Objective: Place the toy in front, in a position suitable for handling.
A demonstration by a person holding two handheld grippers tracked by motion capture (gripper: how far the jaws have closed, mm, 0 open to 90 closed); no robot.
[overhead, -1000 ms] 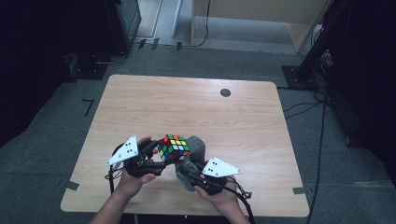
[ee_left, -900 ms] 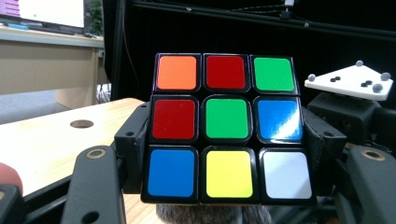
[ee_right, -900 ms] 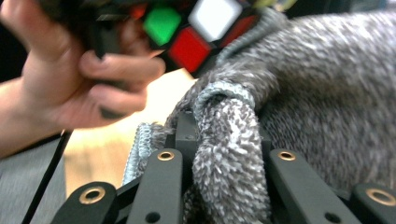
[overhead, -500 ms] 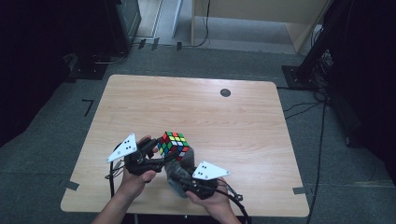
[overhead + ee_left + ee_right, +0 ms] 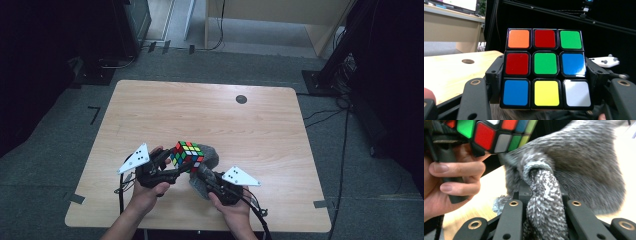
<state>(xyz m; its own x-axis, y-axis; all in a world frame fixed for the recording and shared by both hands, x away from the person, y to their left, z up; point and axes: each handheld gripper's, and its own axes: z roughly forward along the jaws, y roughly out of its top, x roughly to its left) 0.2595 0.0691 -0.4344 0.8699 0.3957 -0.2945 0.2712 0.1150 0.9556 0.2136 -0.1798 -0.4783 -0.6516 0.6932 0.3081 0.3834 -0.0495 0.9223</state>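
Note:
A scrambled Rubik's cube (image 5: 186, 154) is held up over the near part of the wooden table (image 5: 200, 110). My left gripper (image 5: 175, 165) is shut on it. In the left gripper view the cube (image 5: 545, 70) sits squarely between the two jaws, its face with the green centre towards the camera. My right gripper (image 5: 204, 174) is shut on a fold of a grey knitted cloth (image 5: 210, 156). That cloth (image 5: 579, 165) bulges beyond the jaws (image 5: 541, 197), just under and beside the cube (image 5: 486, 132).
A round black grommet (image 5: 241, 99) sits in the table's far right part. A person's hand (image 5: 454, 177) grips the left tool close by. Black stands and cables (image 5: 340, 75) lie on the floor to the right.
The right gripper swung left with the cloth, then came back right. The cloth now reaches up beside the cube's right side. The cube and left gripper have hardly moved.

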